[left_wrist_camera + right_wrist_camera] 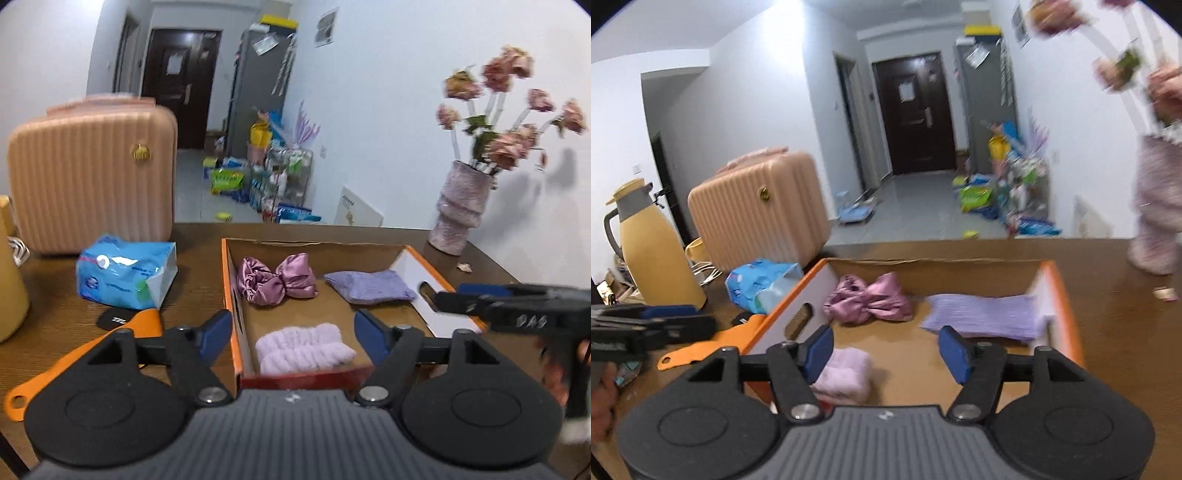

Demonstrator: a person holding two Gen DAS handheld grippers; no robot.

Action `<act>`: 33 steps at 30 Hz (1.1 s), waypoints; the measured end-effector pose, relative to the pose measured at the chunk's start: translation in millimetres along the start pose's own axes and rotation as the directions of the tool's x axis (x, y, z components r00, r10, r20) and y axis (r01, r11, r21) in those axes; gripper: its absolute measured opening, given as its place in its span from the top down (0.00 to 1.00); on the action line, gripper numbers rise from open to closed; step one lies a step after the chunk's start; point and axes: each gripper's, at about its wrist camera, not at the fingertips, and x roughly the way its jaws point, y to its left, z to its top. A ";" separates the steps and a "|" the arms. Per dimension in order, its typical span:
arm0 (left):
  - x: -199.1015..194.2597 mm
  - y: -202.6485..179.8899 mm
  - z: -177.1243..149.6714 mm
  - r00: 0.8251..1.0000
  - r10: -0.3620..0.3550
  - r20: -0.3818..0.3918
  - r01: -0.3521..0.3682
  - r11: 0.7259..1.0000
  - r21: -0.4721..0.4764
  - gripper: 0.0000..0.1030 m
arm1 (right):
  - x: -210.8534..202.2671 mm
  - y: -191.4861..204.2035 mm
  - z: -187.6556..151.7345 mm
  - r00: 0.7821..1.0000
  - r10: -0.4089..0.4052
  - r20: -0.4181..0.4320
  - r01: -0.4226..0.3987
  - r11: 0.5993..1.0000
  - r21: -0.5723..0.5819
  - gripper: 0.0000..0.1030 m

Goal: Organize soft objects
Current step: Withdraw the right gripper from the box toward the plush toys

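Inside the box on the desk lie, from left to right, a satin scrunchie, a fluffy headband nearer the camera, and a purple sock; the sorting looks nearly done. Both the left hand-held gripper and the right hand-held gripper gape empty. The tissue pack print is unreadable.

Box holding 3 soft items, tissue pack left, vase behind right

Suitcase, vase, perhaps tissues.
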 end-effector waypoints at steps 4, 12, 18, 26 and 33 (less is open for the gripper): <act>-40.2 -12.4 -10.0 1.000 0.019 0.009 -0.019 0.999 0.036 0.19 | -60.3 -16.0 -18.5 0.997 -0.074 0.036 0.074 0.997 -0.014 0.34; -103.2 -42.5 -29.4 0.998 0.005 0.055 -0.009 0.997 0.073 0.13 | -149.0 -27.5 -49.3 0.985 -0.122 0.119 0.122 0.992 0.014 0.32; -134.6 -58.4 -61.6 0.998 0.002 0.068 -0.008 0.996 0.086 0.10 | -190.5 -15.5 -76.5 0.973 -0.142 0.180 0.145 0.989 -0.007 0.28; -179.9 -75.8 -134.9 0.992 0.020 0.122 -0.028 0.997 0.070 0.08 | -226.8 17.6 -143.2 0.966 -0.145 0.214 0.161 0.985 -0.062 0.24; -199.5 -83.6 -189.0 0.997 -0.010 0.072 0.009 1.000 0.019 0.06 | -247.8 40.0 -201.2 0.970 -0.146 0.195 0.160 0.985 -0.058 0.19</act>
